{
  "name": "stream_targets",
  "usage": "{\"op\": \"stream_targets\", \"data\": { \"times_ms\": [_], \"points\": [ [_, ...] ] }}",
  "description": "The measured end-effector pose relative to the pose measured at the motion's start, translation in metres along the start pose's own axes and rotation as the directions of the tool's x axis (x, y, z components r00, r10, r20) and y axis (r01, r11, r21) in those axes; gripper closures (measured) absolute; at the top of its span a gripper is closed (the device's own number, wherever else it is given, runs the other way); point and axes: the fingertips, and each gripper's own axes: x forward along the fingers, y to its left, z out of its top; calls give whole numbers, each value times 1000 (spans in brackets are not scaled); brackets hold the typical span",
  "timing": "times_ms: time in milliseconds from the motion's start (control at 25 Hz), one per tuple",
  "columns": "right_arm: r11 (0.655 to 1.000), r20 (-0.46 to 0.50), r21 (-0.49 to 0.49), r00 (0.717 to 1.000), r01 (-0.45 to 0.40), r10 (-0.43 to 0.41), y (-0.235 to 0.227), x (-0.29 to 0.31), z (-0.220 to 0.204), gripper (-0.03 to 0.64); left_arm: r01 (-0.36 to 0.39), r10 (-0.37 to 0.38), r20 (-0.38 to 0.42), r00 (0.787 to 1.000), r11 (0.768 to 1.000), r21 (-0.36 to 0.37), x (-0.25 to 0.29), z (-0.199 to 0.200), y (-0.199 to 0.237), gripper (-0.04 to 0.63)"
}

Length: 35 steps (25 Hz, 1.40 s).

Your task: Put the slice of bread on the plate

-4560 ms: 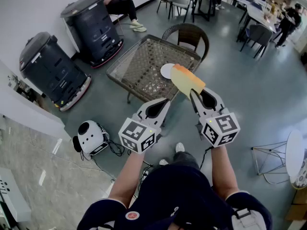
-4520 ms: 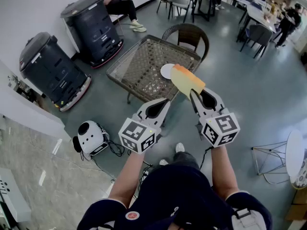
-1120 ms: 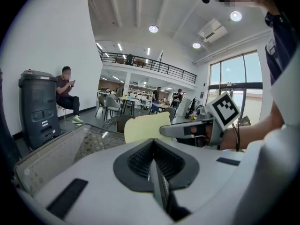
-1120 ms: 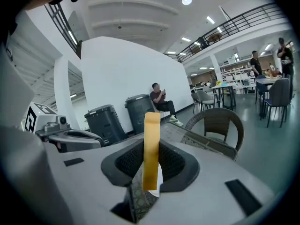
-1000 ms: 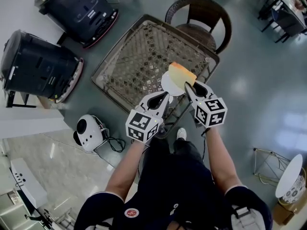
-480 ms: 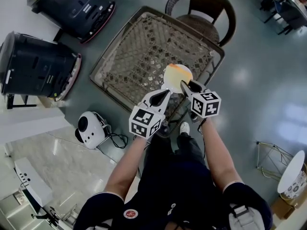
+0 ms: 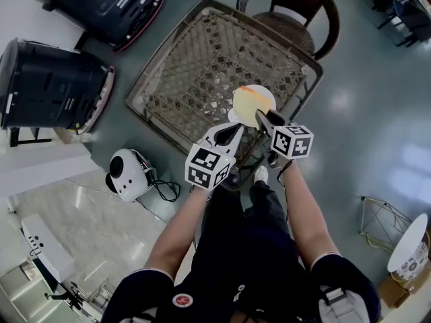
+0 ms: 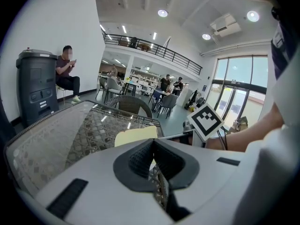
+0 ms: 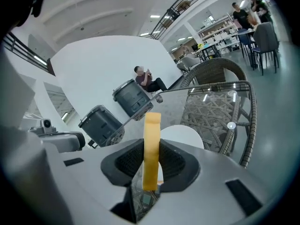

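Both grippers have come down from well above the wicker table (image 7: 168, 52), so the slice of bread (image 7: 249, 101) now sits over the white plate (image 7: 270, 99) by the table's near edge, and release looks close. The right gripper (image 7: 261, 116), jaws partly spread, pinches the slice's near end. The left gripper (image 7: 236, 128) is pressed together, empty.

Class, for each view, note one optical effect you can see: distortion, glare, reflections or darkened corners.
Head view: the glossy floor mirrors ceiling lights as pale patches. Left gripper view: fisheye bending, black corners, glaring ceiling lamps. Right gripper view: same dark rim, the table rim bows, the bread slice looks sharp.
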Motion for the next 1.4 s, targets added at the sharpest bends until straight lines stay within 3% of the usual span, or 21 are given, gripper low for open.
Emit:
{"op": "stream_targets", "data": {
  "times_ms": [400,640,1400],
  "points": [
    [998,-9,41,999,40,-39,-20,5,-8,523,9,-10,-21,1000,1000,-15,11,-9,-1,589],
    [995,-11,32,995,96,-96,-35,4,-13,488,9,-10,-34,999,1000,-22,15,-14,-4,589],
    [966,-57,-80,967,244,-249,-64,11,-16,419,15,-16,-32,999,999,-28,22,-13,-3,589]
  ]
}}
